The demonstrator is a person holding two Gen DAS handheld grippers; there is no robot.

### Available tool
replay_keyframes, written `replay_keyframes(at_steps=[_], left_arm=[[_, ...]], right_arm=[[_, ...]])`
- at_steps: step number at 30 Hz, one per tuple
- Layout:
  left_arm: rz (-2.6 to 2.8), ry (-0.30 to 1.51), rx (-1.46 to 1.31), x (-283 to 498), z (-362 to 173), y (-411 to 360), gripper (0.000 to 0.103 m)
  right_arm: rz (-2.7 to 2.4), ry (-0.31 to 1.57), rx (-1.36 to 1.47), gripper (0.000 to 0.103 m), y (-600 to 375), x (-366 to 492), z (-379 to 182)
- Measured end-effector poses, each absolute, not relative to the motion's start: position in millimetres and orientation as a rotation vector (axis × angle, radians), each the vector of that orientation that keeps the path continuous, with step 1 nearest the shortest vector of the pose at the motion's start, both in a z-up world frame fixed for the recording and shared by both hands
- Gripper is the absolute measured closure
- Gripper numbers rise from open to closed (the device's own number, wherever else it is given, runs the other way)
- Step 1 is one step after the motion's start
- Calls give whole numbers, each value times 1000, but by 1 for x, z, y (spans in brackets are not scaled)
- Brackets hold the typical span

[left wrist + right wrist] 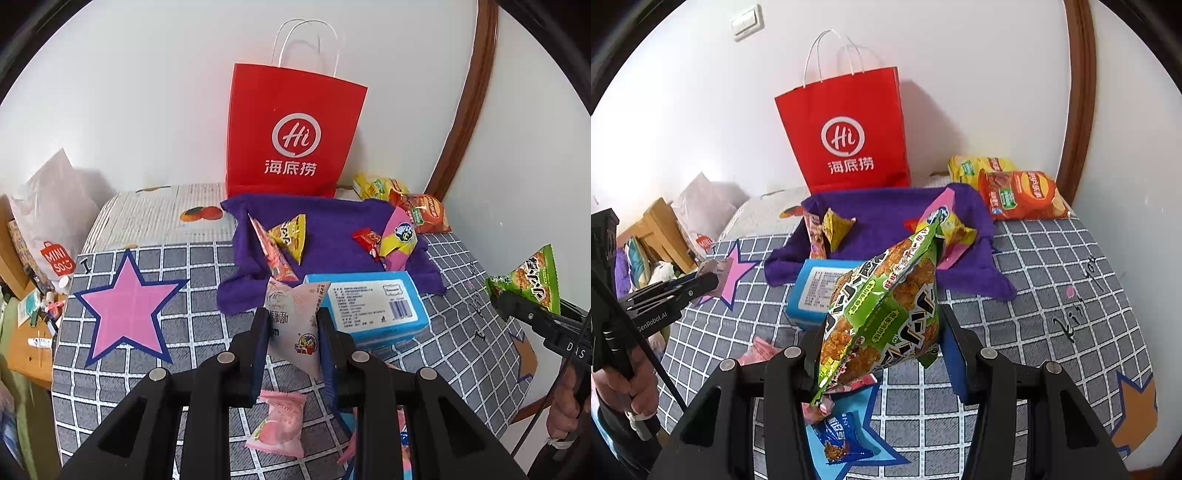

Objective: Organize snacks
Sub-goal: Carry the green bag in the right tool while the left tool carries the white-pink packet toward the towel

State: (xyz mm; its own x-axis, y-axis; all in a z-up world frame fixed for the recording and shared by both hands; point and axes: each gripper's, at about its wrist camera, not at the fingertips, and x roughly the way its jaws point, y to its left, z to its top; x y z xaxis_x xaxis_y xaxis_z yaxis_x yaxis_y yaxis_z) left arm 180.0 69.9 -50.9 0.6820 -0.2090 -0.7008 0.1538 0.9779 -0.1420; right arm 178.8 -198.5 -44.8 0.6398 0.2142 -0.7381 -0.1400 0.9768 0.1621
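Both grippers are mid-carry, the left gripper (291, 325) clamped on a pale packet (295, 328) and the right gripper (879, 332) pinching a green bag (886, 306), so next each likely needs releasing over the purple cloth (332, 225) farther back.

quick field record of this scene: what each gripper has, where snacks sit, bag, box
left gripper: shut on pale pink snack packet
right gripper: shut on green rice cracker bag
purple towel: several small snack packets lie on it
red paper bag: upright behind the towel, by the wall
blue box: on the checked cloth, at the towel's near edge
chip bags: right of the towel
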Motion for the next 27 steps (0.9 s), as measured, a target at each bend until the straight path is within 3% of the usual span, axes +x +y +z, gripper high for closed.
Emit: replay_keyframes(at_steps=[27], left_arm=[[-201,770,-77,221,-32,60,79]], right_arm=[[173,787,84,53,-202,218,-22]])
